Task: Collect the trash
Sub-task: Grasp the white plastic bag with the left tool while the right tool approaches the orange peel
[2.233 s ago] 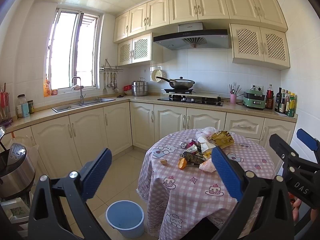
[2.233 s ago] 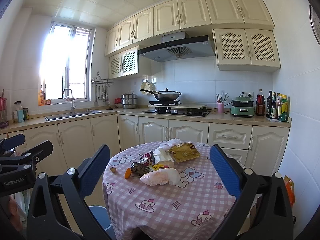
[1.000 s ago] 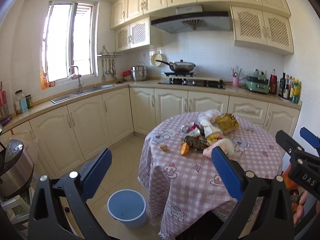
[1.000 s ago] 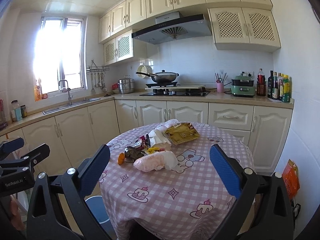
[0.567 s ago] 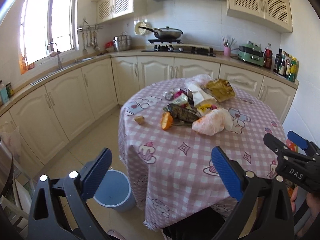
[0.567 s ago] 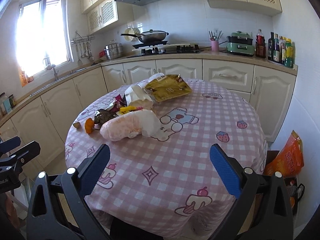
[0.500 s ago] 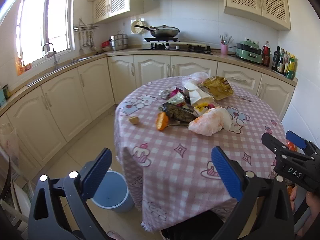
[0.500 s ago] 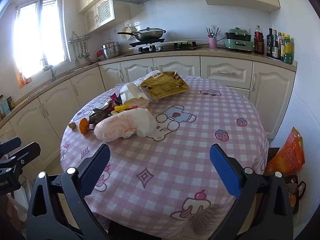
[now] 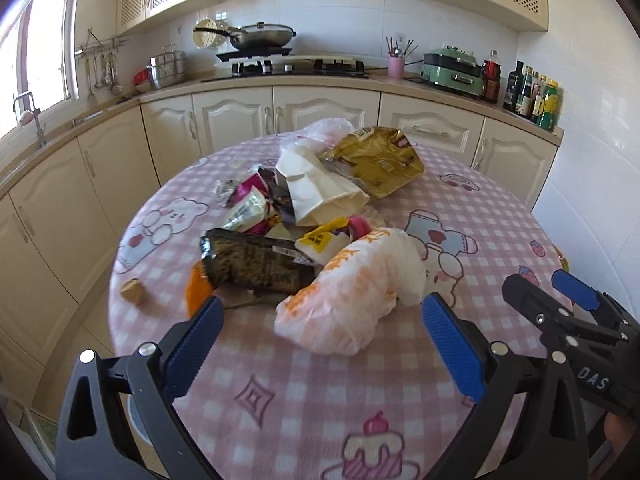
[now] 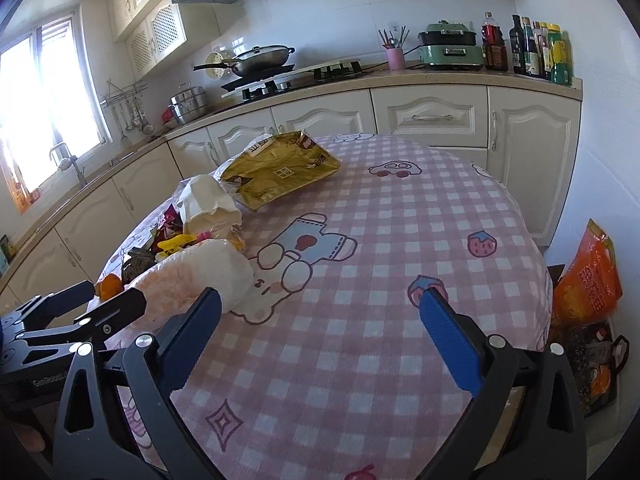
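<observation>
Hovering over the near edge of the table (image 9: 304, 408), left hand-held gripper (image 9: 320, 344) jaws spread wide, nothing between them. Right hand-held gripper (image 10: 318, 338) same: released, empty, over bare checked cloth further right.

Step in hand, my read: approach for the first pick. Nothing grabbed yet.

Trash is one pile, centre-left of the table. Nearest to farthest:
- 1 white plastic bag with orange print (image 9: 356, 296), right ahead of the left gripper, between its fingers in line of sight but not touched
- 1 dark crumpled snack wrapper (image 9: 256, 260) just behind it, touching
- 1 orange peel piece (image 9: 196, 290) and 1 small brown chunk (image 9: 132, 290) off to the left
- 1 yellow wrapper (image 9: 320, 238), a few pink/silver wrappers (image 9: 250, 204), count unclear
- 1 white paper bag (image 9: 316, 192)
- 1 gold foil bag (image 9: 380, 160) at the far end, with a clear plastic bag (image 9: 320, 130) behind it

Next move probably calls for: left gripper forward and down, close on the soft bag's bunched body. It's limp, so it will likely sag and may drag the wrapper.

No bin visible now. Kitchen cabinets (image 9: 240, 116) beyond.
</observation>
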`<state>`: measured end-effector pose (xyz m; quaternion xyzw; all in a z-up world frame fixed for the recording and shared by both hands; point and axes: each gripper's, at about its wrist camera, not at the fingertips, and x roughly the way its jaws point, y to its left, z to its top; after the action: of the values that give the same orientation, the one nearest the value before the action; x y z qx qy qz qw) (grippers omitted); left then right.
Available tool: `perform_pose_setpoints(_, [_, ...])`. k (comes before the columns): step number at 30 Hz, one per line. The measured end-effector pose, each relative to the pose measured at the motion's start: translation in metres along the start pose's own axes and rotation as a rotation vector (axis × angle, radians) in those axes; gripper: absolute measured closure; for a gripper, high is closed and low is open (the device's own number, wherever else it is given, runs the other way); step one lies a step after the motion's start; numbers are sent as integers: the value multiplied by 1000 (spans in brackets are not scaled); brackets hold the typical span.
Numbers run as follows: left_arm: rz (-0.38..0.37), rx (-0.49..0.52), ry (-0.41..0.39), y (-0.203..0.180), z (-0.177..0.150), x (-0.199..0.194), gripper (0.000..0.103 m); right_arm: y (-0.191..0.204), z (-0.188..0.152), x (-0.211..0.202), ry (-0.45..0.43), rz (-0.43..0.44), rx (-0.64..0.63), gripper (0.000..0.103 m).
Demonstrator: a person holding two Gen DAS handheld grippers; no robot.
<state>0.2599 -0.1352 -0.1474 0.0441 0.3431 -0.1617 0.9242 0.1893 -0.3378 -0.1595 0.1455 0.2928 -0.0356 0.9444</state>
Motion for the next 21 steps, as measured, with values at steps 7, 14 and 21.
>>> perform_pose_setpoints(7, [-67, 4, 65, -3, 5, 35, 54, -5, 6, 15, 20, 16, 12, 7])
perform_pose_setpoints(14, [-148, -36, -51, 0, 11, 5, 68, 0, 8, 10, 7, 28, 6, 7])
perform_pose_setpoints(21, [-94, -147, -211, 37, 11, -55, 68, 31, 10, 5, 12, 66, -46, 7])
